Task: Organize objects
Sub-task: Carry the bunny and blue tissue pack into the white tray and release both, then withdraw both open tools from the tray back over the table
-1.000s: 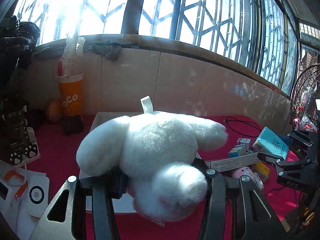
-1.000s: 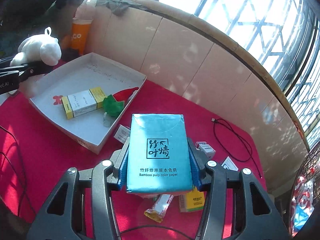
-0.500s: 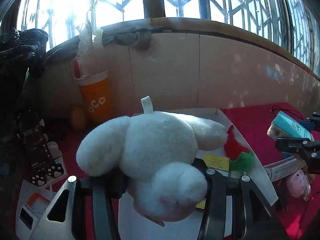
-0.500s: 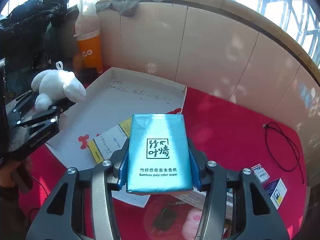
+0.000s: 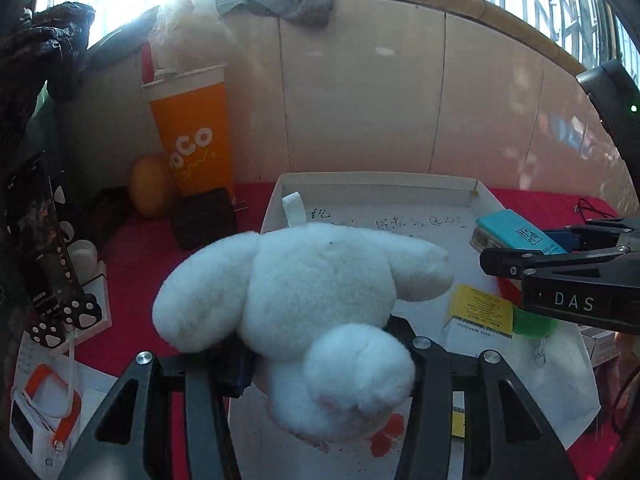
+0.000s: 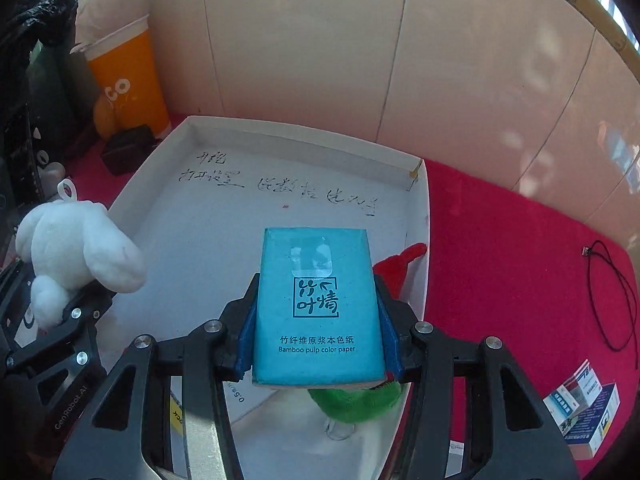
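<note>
A white plush [image 5: 308, 304] is clamped between the jaws of the left hand-held gripper [image 5: 320, 356], with its body bulging out above and below the pads. It is held over the near left part of a shallow white tray [image 6: 304, 140], above the floor and not touching it. A teal tissue pack [image 6: 316, 308] is clamped flat between the blue pads [image 6: 247, 336] of the right hand-held gripper [image 6: 318, 344], which is held over the right half of the tray, close to the right wall.

The far half of the tray floor, where handwriting is seen, is left bare up to the far wall. Nearer, a yellow box [image 5: 478, 312], a green thing [image 6: 356, 402] and a red thing [image 6: 400, 260] are found in the tray; the red one lies close against the right wall. The two grippers are kept apart, with open floor between the plush and the pack.

Outside the left wall, an orange cup [image 5: 192, 136], an orange fruit [image 5: 150, 190] and a dark block [image 5: 204, 218] are crowded on the red bench [image 6: 500, 264], the block just beside the tray's far left corner. To the right of the tray the bench lies largely open; a black cable [image 6: 612, 296] and small boxes [image 6: 584, 408] are seen well apart from the wall. The far side is closed off by a tiled wall [image 6: 360, 48] near the far rim.
</note>
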The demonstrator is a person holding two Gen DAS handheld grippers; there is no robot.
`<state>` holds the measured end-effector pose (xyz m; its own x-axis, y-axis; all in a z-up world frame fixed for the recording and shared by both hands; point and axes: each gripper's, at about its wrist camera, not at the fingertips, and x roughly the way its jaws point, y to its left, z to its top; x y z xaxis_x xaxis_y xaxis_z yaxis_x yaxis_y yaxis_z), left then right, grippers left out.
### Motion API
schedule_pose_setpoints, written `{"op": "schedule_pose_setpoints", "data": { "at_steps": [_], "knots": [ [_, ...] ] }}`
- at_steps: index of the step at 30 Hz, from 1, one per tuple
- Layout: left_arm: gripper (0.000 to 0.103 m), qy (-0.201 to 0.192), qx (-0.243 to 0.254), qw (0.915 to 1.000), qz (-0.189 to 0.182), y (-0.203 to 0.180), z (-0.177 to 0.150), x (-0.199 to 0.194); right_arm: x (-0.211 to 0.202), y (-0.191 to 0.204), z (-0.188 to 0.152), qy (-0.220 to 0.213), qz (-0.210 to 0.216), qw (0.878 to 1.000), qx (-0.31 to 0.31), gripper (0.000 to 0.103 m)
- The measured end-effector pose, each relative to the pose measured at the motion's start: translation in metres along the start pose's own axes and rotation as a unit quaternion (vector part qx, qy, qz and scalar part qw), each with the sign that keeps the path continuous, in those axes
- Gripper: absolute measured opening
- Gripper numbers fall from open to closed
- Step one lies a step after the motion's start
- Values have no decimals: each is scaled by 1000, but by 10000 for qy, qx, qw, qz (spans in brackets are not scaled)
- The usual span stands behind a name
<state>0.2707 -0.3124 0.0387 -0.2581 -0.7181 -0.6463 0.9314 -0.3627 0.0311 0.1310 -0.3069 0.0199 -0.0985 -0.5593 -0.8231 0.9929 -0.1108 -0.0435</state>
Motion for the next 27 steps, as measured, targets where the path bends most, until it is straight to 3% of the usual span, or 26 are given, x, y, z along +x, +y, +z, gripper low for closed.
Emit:
{"op": "schedule_pose_setpoints", "data": {
  "at_steps": [2, 4, 5, 7, 9, 13, 19, 27],
  "knots": [
    [51, 19, -49, 10000, 17, 3, 1, 2, 5, 3, 3, -46, -191, 9998, -64, 52],
    [53, 130, -145, 9998, -83, 5, 2, 5, 6, 2, 4, -67, -329, 9994, -59, 68],
    [55, 210, -179, 9995, -122, 6, 2, 7, 5, 0, 4, -87, -345, 9994, -22, 83],
    [86, 252, -204, 9994, -110, 6, 1, 8, 0, -3, 2, -174, -393, 9991, 62, 85],
    [103, 57, -204, 9998, -50, 4, -1, 2, -7, -6, 1, -296, -513, 9982, 111, 86],
    [103, -298, -378, 9988, 77, 8, 2, -17, -30, -5, -6, -660, -824, 9944, -41, 87],
    [103, -471, -720, 9963, 2, 17, 1, -39, -70, -2, -21, -1073, -1013, 9889, -152, 90],
    [103, -452, -915, 9945, -229, 10, -19, -65, -100, -6, -53, -721, -891, 9934, -89, 90]
  ]
}}
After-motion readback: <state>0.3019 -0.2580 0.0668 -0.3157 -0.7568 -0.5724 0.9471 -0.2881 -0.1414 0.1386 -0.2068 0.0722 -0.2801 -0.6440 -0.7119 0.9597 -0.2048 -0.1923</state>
